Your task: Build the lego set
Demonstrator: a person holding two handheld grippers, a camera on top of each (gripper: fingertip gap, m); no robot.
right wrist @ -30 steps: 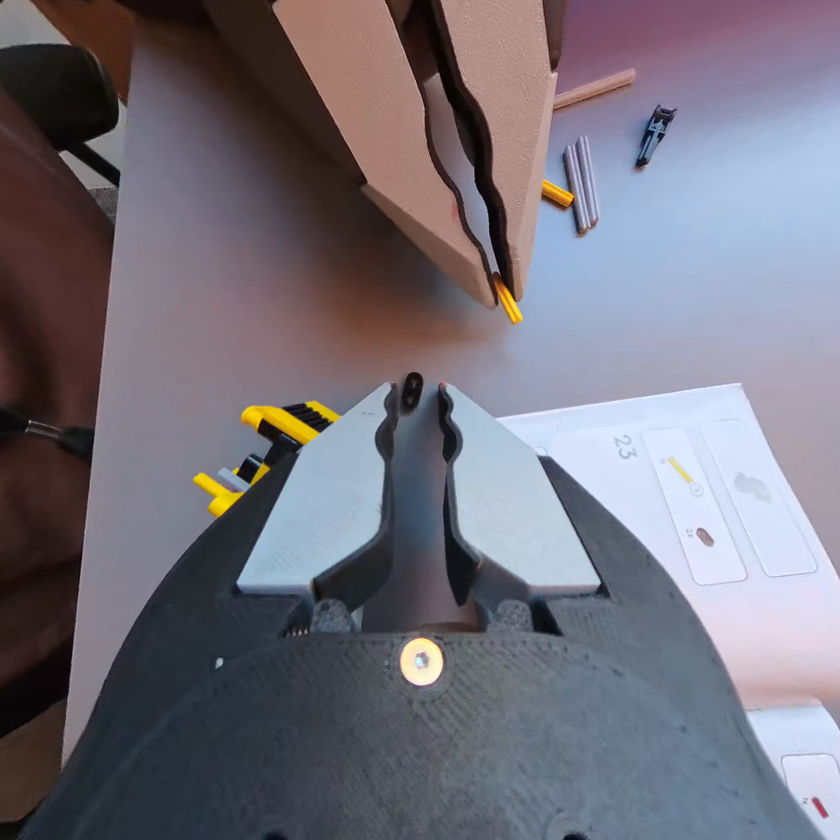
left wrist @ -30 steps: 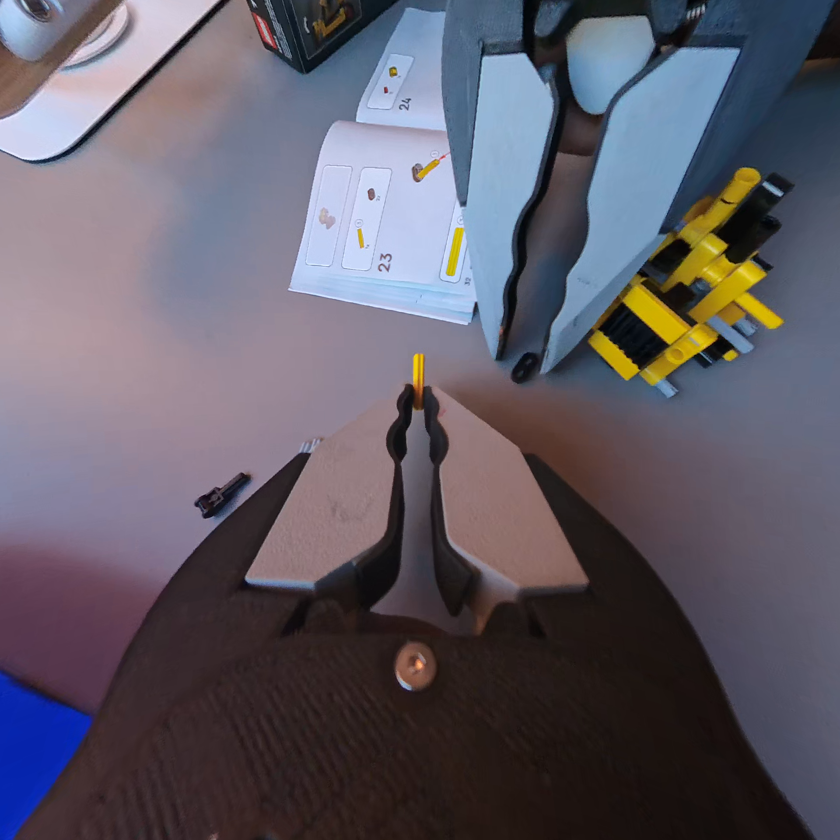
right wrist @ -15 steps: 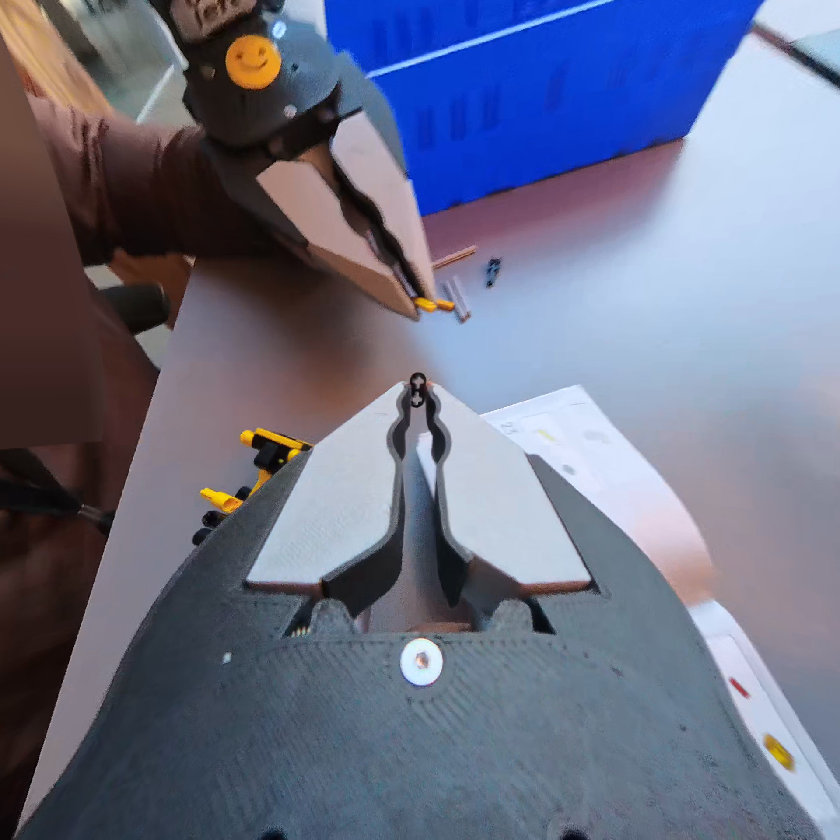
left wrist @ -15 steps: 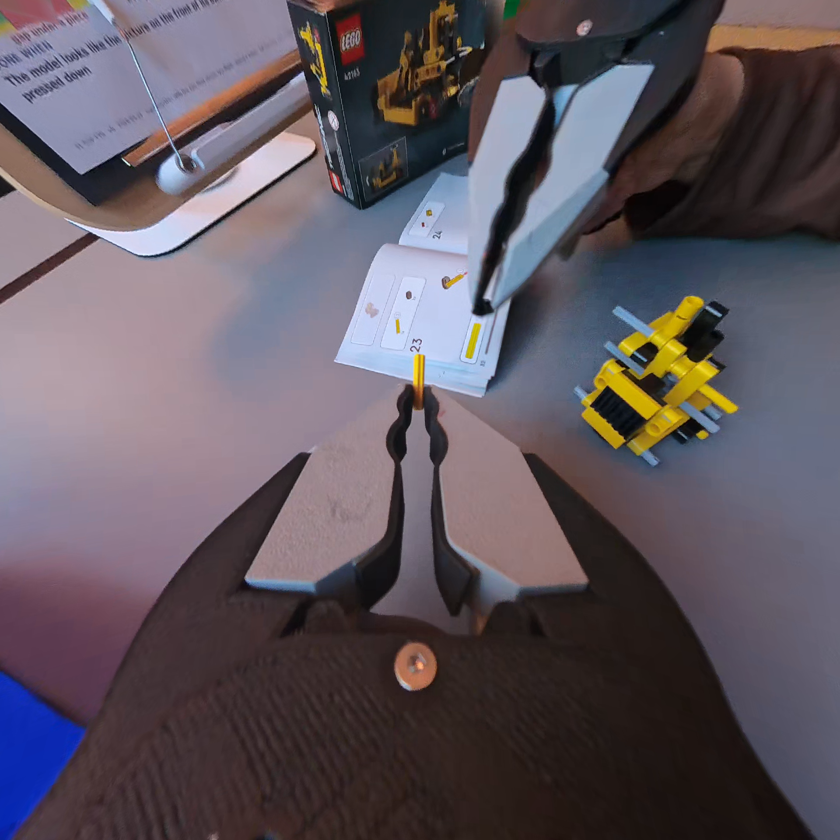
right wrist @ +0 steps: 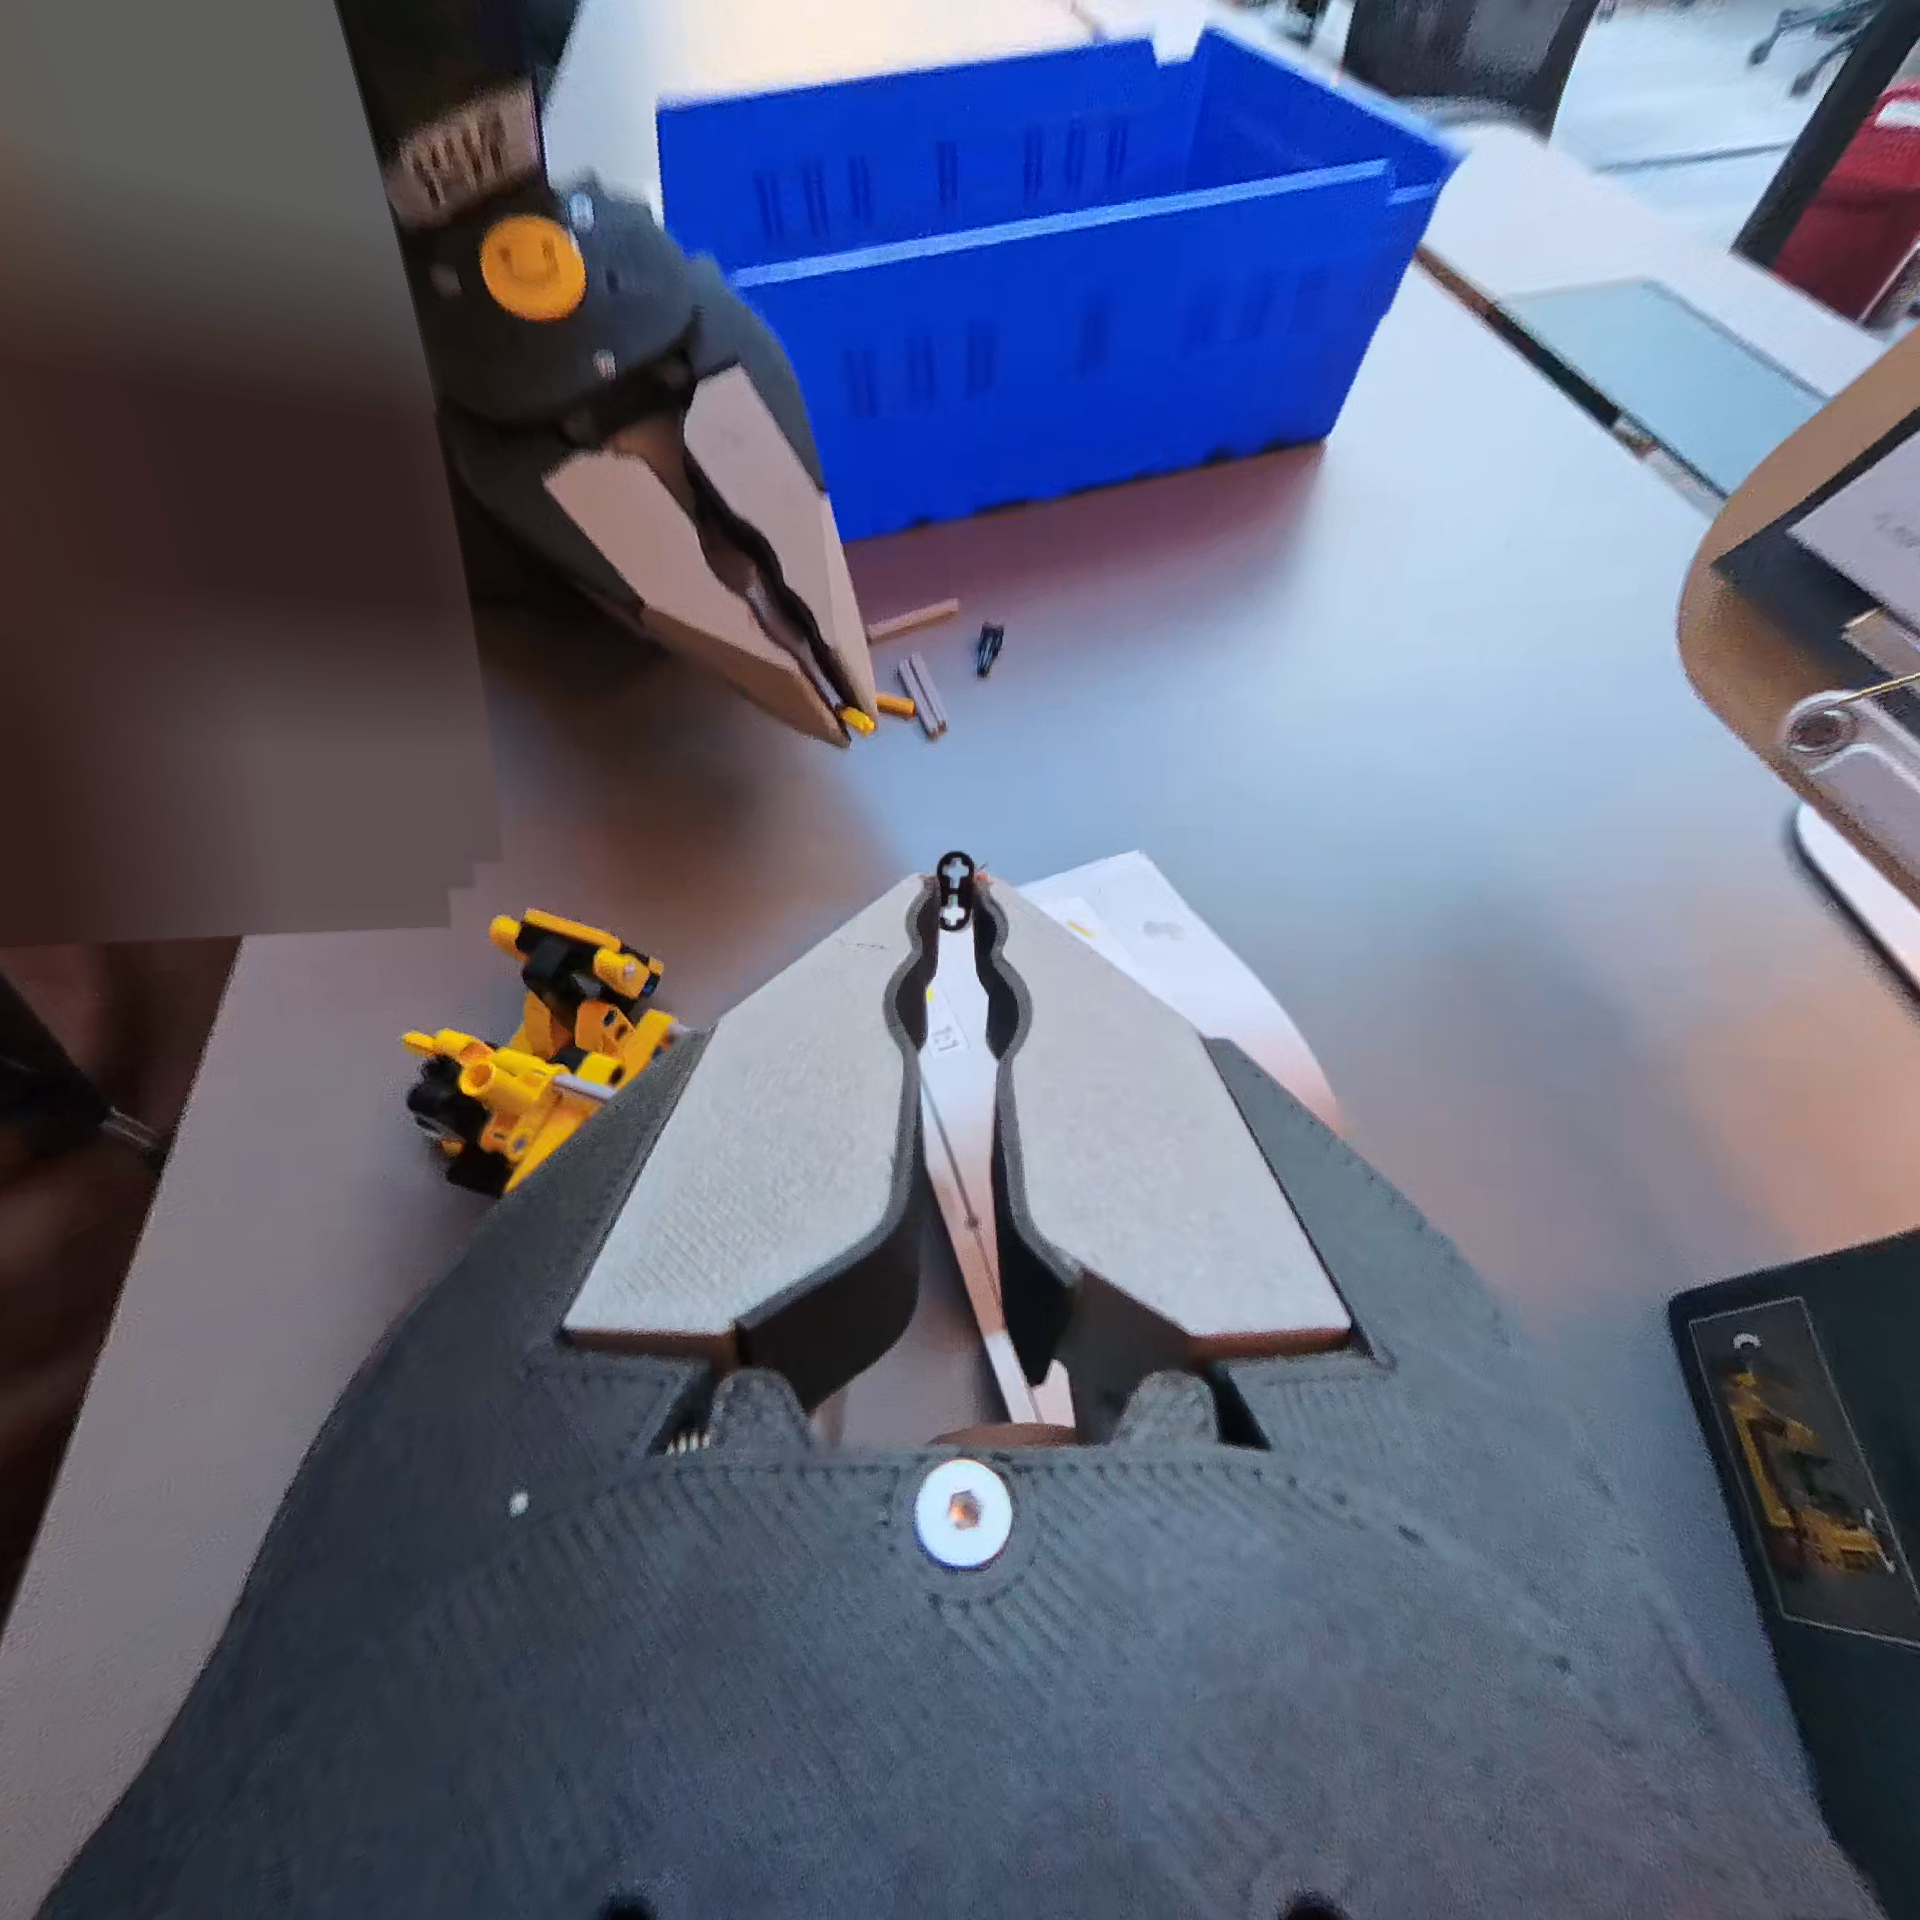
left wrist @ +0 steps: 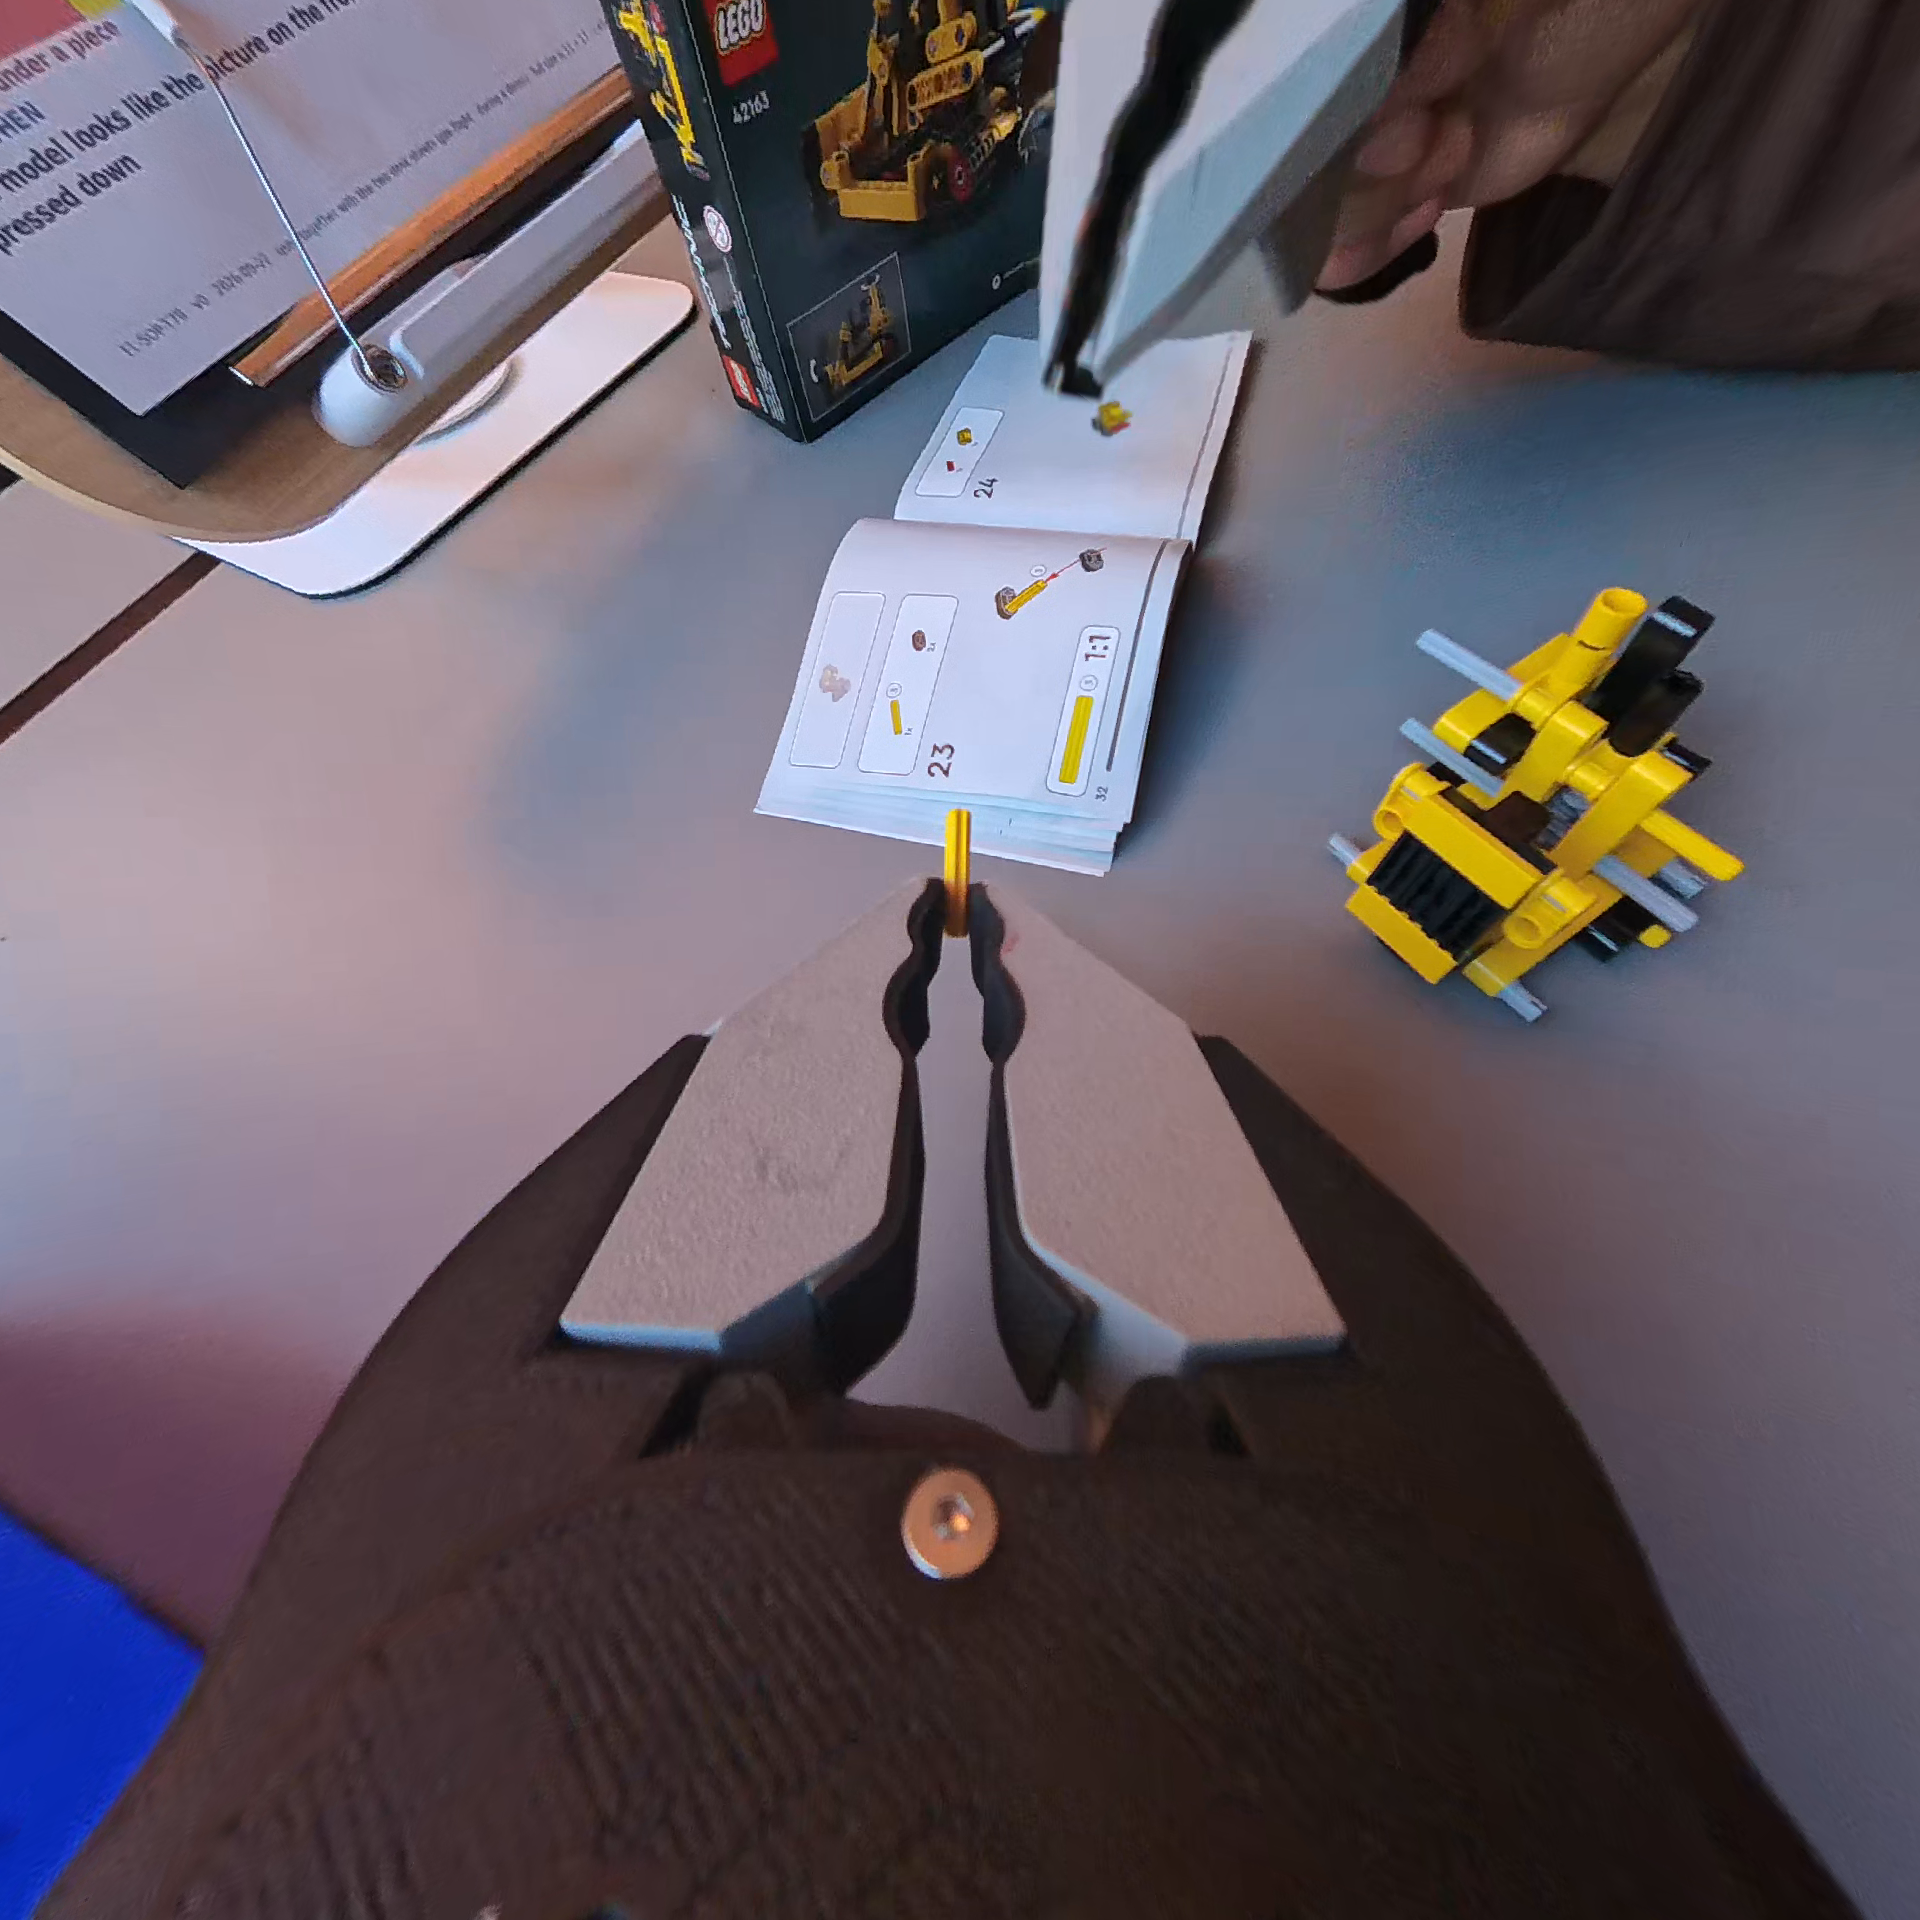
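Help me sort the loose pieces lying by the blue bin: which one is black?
The small black pin, farthest right in the right wrist view. The two grey axles lie beside it, and the yellow axle and brown stick differ in colour.

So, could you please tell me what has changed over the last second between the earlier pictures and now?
The right hand-held gripper closed on the small black two-hole connector that lay on the grey table and lifted it above the open white instruction booklet. Both grippers rose and drew apart. The left hand-held gripper stayed shut on the thin yellow axle; the yellow and black model did not move.
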